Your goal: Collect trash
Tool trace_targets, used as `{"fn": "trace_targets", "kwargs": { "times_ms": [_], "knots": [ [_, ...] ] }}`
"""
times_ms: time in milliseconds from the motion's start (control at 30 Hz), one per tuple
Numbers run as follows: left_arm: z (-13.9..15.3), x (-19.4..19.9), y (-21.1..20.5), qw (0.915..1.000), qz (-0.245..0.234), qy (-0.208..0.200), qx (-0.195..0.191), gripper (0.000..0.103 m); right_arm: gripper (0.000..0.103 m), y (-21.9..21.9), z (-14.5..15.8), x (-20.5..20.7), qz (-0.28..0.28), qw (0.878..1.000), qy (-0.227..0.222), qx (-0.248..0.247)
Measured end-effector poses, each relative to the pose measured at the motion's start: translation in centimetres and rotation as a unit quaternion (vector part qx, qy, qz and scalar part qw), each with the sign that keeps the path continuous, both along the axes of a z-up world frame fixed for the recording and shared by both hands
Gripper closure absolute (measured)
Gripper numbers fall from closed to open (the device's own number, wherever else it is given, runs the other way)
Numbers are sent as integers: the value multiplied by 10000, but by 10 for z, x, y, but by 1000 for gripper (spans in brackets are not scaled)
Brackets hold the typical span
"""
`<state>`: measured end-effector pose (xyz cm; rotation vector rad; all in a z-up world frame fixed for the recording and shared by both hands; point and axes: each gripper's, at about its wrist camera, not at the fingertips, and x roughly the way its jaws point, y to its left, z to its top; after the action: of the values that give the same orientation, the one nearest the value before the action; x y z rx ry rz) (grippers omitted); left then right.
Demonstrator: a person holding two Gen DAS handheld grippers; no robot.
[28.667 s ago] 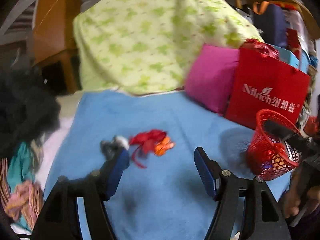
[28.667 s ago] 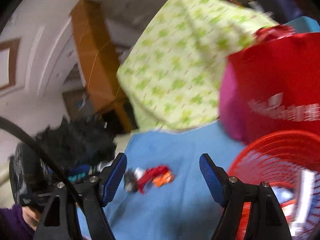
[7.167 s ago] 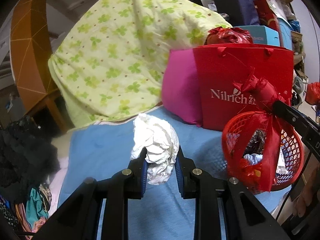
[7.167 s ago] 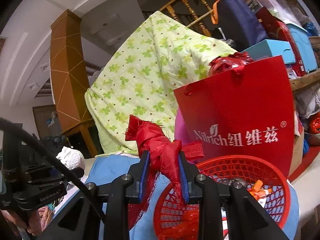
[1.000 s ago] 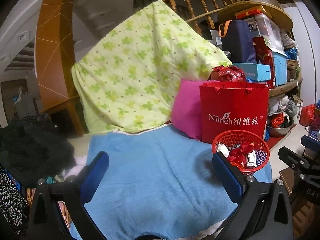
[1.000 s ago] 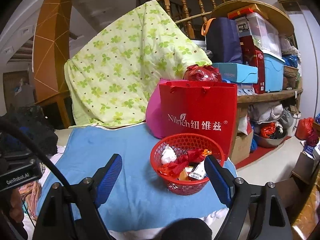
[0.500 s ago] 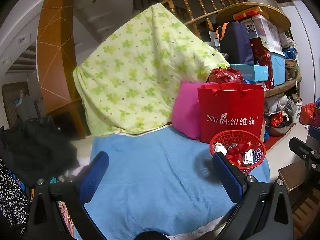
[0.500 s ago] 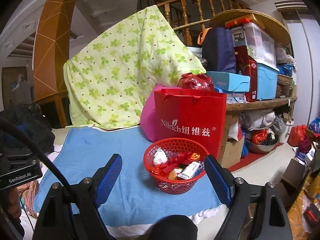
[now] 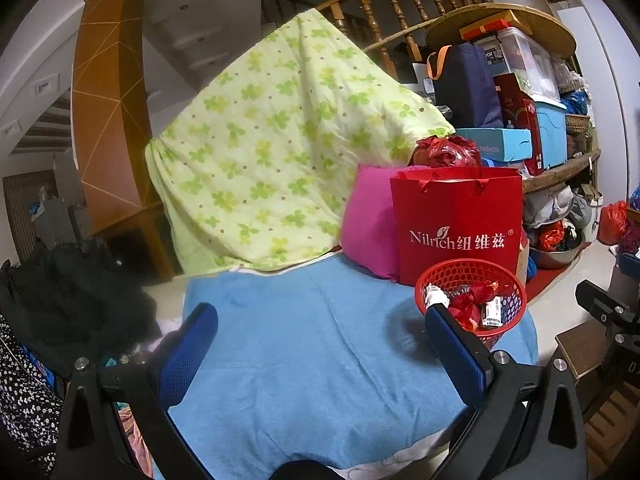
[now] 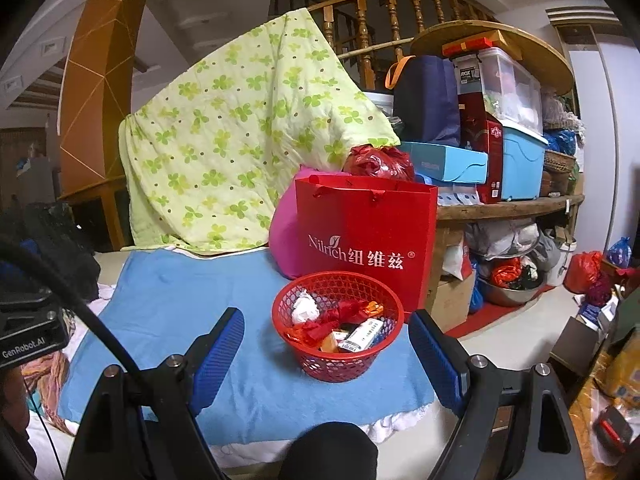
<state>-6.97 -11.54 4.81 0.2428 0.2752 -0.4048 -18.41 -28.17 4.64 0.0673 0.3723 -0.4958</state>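
Observation:
A red mesh basket (image 10: 338, 364) (image 9: 508, 322) stands on the blue towel (image 10: 180, 300) (image 9: 312, 340) near its right edge. It holds a crumpled white tissue (image 10: 305, 307), red wrapping (image 10: 340, 316) and small packets (image 10: 362, 334). My right gripper (image 10: 326, 338) is open, well back from the basket, with nothing between its blue pads. My left gripper (image 9: 320, 334) is open too and empty, above the bare towel, the basket beyond its right finger (image 9: 456, 354). The left device (image 10: 28, 336) shows at the left edge of the right wrist view.
A red paper bag (image 10: 366, 236) and a pink cushion (image 10: 282, 236) stand just behind the basket. A green clover quilt (image 10: 232, 140) hangs behind the towel. Crowded shelves with boxes (image 10: 520, 152) and floor clutter lie to the right. Dark clothes (image 9: 68, 300) lie at the left.
Both grippers have drawn back a little from the bed, so the basket and towel look smaller. Both stay open and empty; the basket has not moved.

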Motion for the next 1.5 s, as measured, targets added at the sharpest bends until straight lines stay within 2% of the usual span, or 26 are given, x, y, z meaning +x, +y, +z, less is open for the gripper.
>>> {"fn": "trace_targets", "kwargs": {
  "times_ms": [433, 1500],
  "knots": [
    [-3, -3, 5, 10000, 35, 49, -10, 0, 16, 10, -5, 8, 155, 9998, 141, -21],
    [0, 4, 14, 10000, 25, 80, 12, 0, 16, 14, -5, 14, 168, 9998, 139, -20]
  ]
}}
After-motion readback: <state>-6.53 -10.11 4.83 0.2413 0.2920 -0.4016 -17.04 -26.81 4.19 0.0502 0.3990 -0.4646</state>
